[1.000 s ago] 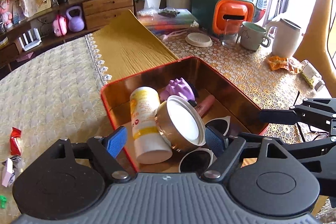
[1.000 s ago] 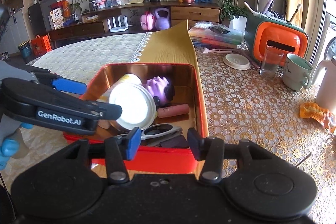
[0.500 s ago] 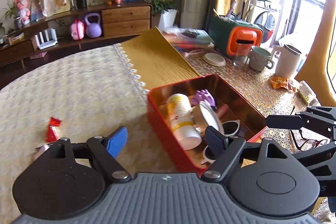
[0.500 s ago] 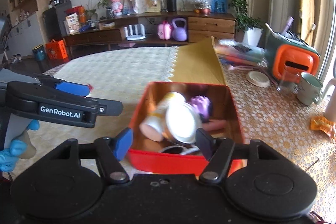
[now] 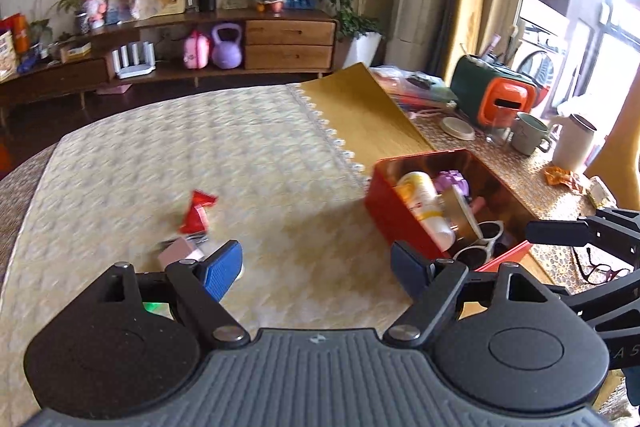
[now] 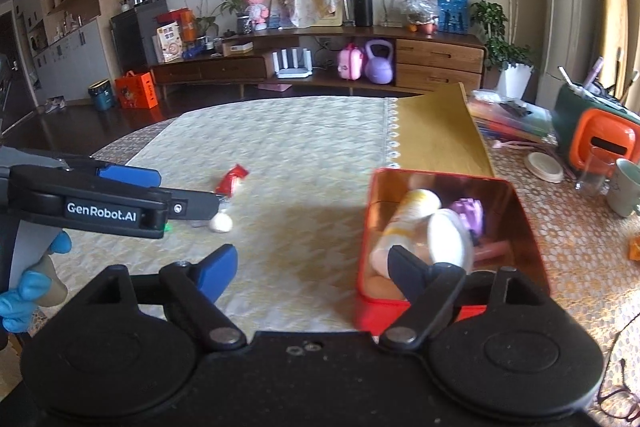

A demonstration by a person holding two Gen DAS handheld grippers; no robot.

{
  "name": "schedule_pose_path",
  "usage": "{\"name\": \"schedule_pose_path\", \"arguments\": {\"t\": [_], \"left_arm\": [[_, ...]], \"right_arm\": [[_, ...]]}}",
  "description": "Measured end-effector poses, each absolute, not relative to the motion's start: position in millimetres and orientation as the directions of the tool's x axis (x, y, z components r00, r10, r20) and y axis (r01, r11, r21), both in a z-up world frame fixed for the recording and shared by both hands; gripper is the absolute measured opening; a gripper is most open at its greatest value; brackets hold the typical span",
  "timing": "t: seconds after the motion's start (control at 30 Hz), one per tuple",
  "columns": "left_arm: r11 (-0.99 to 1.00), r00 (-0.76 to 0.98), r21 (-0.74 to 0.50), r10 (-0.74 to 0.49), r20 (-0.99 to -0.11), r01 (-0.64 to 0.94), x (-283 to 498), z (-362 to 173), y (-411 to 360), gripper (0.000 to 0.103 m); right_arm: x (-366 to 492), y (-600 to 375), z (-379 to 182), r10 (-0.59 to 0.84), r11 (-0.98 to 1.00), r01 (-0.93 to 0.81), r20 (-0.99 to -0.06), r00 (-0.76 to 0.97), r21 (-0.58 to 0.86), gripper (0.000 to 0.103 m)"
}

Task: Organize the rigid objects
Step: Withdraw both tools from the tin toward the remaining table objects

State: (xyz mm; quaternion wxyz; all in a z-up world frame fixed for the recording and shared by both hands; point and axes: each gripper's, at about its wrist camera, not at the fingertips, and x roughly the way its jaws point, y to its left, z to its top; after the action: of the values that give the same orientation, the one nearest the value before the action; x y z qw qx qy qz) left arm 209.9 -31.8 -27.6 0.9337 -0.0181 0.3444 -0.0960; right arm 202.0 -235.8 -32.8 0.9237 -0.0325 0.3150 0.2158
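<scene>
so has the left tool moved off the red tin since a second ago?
Yes. The left tool has pulled back and swung left: the red tin, earlier between its fingers, now sits off to its right, with bare tablecloth ahead.

Your red tin (image 6: pixel 448 311) sits right of centre, open, holding a white-and-yellow bottle (image 6: pixel 404 223) on its side, white-lidded can (image 6: pixel 448 239), purple toy (image 6: pixel 468 213), sunglasses (image 5: pixel 482 243). Red wrapper (image 6: pixel 232 179) lies loose, centre-left.

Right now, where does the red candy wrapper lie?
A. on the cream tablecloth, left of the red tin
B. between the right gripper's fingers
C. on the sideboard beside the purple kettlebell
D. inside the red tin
A: the red candy wrapper lies on the cream tablecloth, well to the left of the red tin, with nothing gripping it.
</scene>
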Motion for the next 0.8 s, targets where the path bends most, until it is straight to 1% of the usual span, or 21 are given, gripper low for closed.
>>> {"name": "schedule_pose_path", "arguments": {"t": [0.1,0.23,0.33,0.43,0.63,0.8], "left_arm": [[0.985,0.746,-0.109,-0.174,-0.643,0.137,204,-31,-12,0.081],[0.988,0.744,-0.121,-0.148,-0.651,0.091,198,-38,15,0.081],[0.99,0.741,-0.128,-0.124,-0.66,0.052,195,-45,34,0.085],[0.991,0.74,-0.137,-0.098,-0.666,0.008,192,-52,53,0.085],[0.991,0.741,-0.121,-0.038,-0.67,-0.059,188,-65,83,0.085],[0.993,0.749,-0.105,-0.023,-0.663,-0.063,191,-77,92,0.085]], "right_arm": [[201,-220,-35,0.388,0.899,-0.432,-0.601,0.698,0.079,0.085],[198,-201,-39,0.405,0.889,-0.452,-0.602,0.689,0.081,0.093],[198,-187,-41,0.414,0.882,-0.463,-0.602,0.683,0.081,0.098],[199,-174,-45,0.421,0.877,-0.474,-0.605,0.676,0.08,0.101],[206,-156,-52,0.421,0.873,-0.483,-0.616,0.666,0.073,0.102],[218,-145,-58,0.412,0.878,-0.473,-0.626,0.662,0.078,0.102]]}}
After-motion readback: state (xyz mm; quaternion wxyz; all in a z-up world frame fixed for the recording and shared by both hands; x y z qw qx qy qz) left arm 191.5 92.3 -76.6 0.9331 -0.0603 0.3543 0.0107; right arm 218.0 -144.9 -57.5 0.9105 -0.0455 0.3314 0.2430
